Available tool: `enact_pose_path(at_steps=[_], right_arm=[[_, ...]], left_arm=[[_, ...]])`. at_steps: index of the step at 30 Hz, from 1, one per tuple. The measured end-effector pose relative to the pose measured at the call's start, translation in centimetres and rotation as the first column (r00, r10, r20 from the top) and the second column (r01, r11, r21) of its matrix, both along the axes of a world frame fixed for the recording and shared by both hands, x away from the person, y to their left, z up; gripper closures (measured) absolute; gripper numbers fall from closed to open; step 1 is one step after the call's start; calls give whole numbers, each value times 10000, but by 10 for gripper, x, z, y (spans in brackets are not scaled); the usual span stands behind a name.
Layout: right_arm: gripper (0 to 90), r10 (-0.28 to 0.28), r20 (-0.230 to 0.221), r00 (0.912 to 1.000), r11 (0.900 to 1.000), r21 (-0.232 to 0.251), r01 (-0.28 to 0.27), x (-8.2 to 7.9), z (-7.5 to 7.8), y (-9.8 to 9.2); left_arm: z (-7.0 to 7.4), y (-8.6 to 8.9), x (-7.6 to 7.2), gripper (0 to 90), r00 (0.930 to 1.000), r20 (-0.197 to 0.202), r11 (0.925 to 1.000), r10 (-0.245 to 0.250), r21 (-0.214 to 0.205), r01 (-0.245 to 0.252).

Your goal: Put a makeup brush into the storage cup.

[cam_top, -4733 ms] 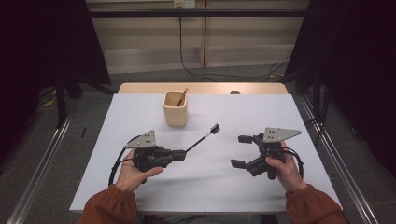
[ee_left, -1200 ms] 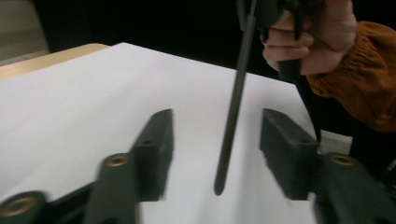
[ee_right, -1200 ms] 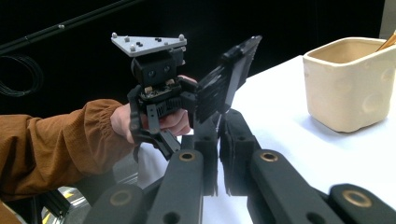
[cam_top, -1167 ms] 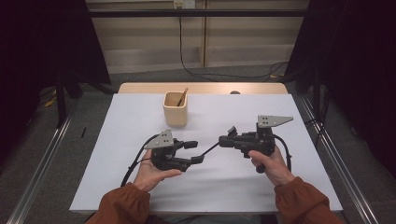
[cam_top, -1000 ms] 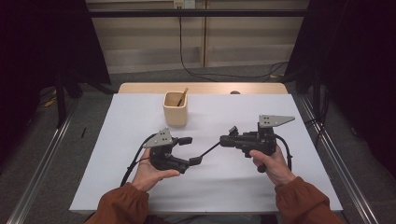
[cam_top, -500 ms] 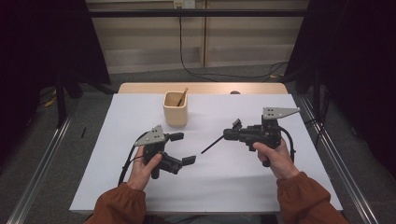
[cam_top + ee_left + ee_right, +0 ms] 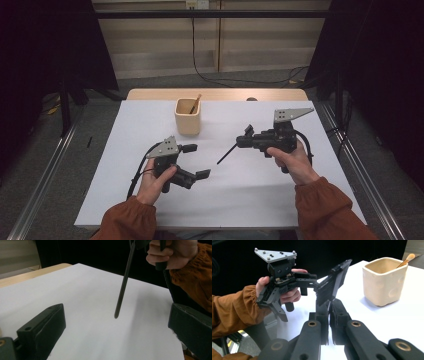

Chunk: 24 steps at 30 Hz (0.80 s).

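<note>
A black utensil with a flat head and a thin rod handle hangs over the white table. My right gripper is shut on its head, and the rod slants down toward the table without touching it. My left gripper is low at the centre left. Its jaws have just been opening and now stand wide with nothing between them. The rod's tip hangs a little beyond them. A beige cup holding a wooden stick stands behind both grippers.
In the right gripper view the beige cup sits to the right with the stick leaning out of it. The table's wooden far edge lies behind the cup. Metal rails run along both sides of the table.
The left gripper let go of the utensil's rod and its jaws spread wide. The right gripper lifted the utensil up and to the right, away from the left gripper.
</note>
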State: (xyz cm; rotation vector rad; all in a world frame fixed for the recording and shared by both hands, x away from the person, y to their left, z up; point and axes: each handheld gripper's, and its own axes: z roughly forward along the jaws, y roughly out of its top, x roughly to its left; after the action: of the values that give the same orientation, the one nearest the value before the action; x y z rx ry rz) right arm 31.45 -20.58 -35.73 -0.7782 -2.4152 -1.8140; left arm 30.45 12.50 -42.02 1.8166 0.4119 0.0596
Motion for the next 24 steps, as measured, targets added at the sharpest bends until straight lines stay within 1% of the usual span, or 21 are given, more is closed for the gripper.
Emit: enact_pose_path(at_steps=[1, 2, 6, 8, 10, 16, 18, 19, 22, 24], right_arm=[[857, 23, -18, 10000, 10000, -88, -23, 1, 2, 1], [857, 52, -32, 10000, 9999, -148, -52, 2, 3, 1], [858, 159, -180, 9997, 9982, -568, -169, 6, 7, 6], [858, 231, -263, 9994, 9967, -777, -251, 8, 9, 8], [857, 363, -301, 9989, 9949, -929, -390, 9, 10, 11], [858, 655, -401, 9970, 9870, -1443, -706, 12, 15, 19], [858, 683, -411, 9968, 9839, -1625, -741, 12, 17, 22], [858, 593, -374, 9975, 9819, -1782, -650, 12, 18, 23], [858, 626, -431, 9971, 9797, -1879, -696, 13, 21, 24], [858, 617, -500, 9968, 9762, -2049, -707, 14, 22, 25]], left_arm=[[0, 0, 0, 13, 10000, -37, 10000, -65, 50, 65], [0, 0, 0, 13, 10000, -87, 10000, -35, 3, 35], [-1, 0, 2, 15, 9998, -205, 10000, -11, 76, 13], [-1, 0, 3, 15, 9998, -180, 9999, 41, 152, -38], [-1, 0, 3, 15, 9998, -210, 9998, -22, 208, 27], [-4, -5, 3, 15, 9987, -430, 9990, -275, 347, 290], [-5, -7, 2, 18, 9988, -395, 9988, -282, 393, 298], [-5, -8, 2, 18, 9987, -399, 9988, -326, 362, 341], [-5, -10, 2, 16, 9986, -404, 9987, -350, 345, 364], [-5, -11, 2, 17, 9986, -382, 9988, -364, 305, 376]])
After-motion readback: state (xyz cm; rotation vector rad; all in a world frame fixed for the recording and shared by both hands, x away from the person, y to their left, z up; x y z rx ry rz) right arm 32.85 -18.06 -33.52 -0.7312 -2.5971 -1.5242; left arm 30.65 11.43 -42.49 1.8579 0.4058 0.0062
